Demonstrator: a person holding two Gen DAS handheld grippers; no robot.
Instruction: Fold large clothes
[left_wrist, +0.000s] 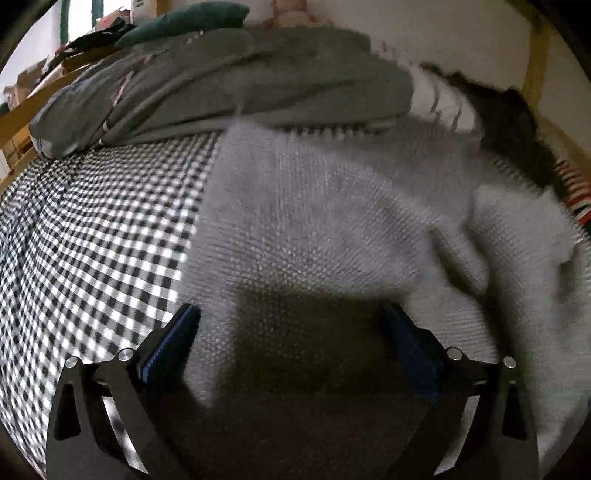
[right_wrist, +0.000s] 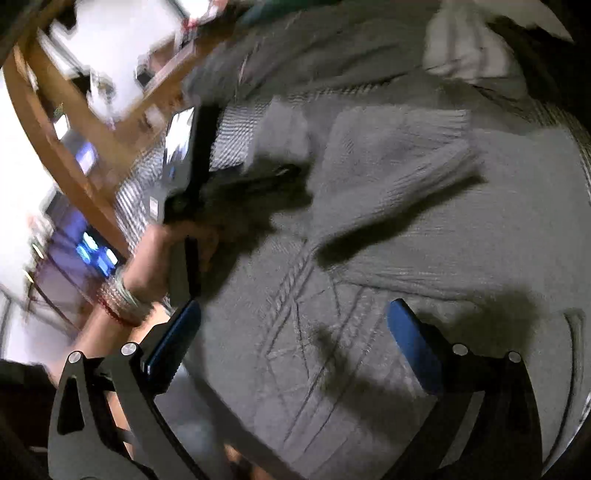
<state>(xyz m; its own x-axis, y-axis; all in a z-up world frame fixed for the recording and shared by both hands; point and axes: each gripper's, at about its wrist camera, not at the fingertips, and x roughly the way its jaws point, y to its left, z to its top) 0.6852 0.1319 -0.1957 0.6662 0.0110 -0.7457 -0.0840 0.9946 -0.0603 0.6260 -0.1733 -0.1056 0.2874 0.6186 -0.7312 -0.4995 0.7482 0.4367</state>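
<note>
left gripper (left_wrist: 291, 325) jaws wide apart and empty above grey knitted sweater (left_wrist: 332, 206), checked sheet (left_wrist: 92, 221) beside its left finger, right gripper (right_wrist: 295, 325) likewise spread, holding nothing

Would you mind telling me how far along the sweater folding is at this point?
Done: the gray knit sweater lies spread on the checkered bedsheet, one sleeve already folded across its front. In hand: nothing; the left gripper and the right gripper are both open above the knit. Left: the remaining folds, since the body is still flat.
</note>
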